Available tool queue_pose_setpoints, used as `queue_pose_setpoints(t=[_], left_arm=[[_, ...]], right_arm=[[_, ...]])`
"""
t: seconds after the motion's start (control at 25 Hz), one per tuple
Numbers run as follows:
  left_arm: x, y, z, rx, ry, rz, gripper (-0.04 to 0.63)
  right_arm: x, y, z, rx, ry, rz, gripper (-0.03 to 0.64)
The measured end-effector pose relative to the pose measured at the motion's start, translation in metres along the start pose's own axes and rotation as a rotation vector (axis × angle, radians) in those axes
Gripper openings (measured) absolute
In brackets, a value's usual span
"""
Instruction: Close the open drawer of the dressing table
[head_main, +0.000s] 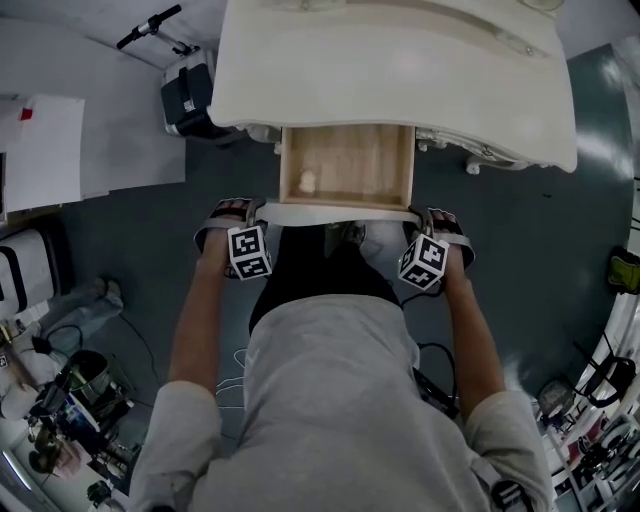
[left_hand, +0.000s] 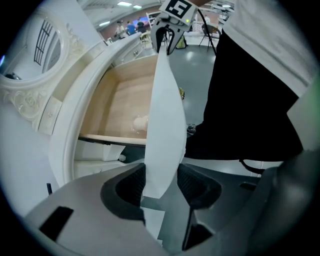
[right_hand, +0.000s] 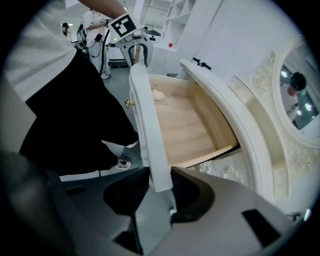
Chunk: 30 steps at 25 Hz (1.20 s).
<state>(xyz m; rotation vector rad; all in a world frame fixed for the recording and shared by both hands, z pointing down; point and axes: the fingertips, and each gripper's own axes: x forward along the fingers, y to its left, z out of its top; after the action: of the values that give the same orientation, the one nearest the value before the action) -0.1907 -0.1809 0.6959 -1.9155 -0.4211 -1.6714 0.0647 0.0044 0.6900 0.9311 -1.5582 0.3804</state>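
Note:
The cream dressing table (head_main: 400, 70) has its wooden drawer (head_main: 345, 160) pulled out toward me. A small pale object (head_main: 307, 181) lies inside it. The white drawer front (head_main: 338, 212) runs between my two grippers. My left gripper (head_main: 237, 208) holds the front's left end, and in the left gripper view the panel (left_hand: 164, 115) sits pinched between the pads of that gripper (left_hand: 161, 185). My right gripper (head_main: 432, 215) holds the right end. In the right gripper view the panel (right_hand: 147, 125) stands between that gripper's (right_hand: 159, 187) pads, touching them.
My own body stands close behind the drawer front. A black and white device (head_main: 190, 95) sits on the floor at the table's left. White sheets (head_main: 40, 150) lie far left, and a cluttered bench (head_main: 60, 400) is at the lower left. An ornate mirror (right_hand: 300, 95) rises above the table.

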Motion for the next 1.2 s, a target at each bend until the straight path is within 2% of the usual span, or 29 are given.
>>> queue_pose_setpoints(t=[0.52,1.2], left_arm=[[0.001,0.005,0.001,0.007,-0.026,-0.006,0.199],[0.002,0.025,0.006,0.006,-0.027,-0.008,0.198]], right_arm=[[0.002,-0.005,-0.001,0.03,0.026,-0.025,0.147],[0.006,-0.026,0.001,0.028,0.043,-0.009,0.149]])
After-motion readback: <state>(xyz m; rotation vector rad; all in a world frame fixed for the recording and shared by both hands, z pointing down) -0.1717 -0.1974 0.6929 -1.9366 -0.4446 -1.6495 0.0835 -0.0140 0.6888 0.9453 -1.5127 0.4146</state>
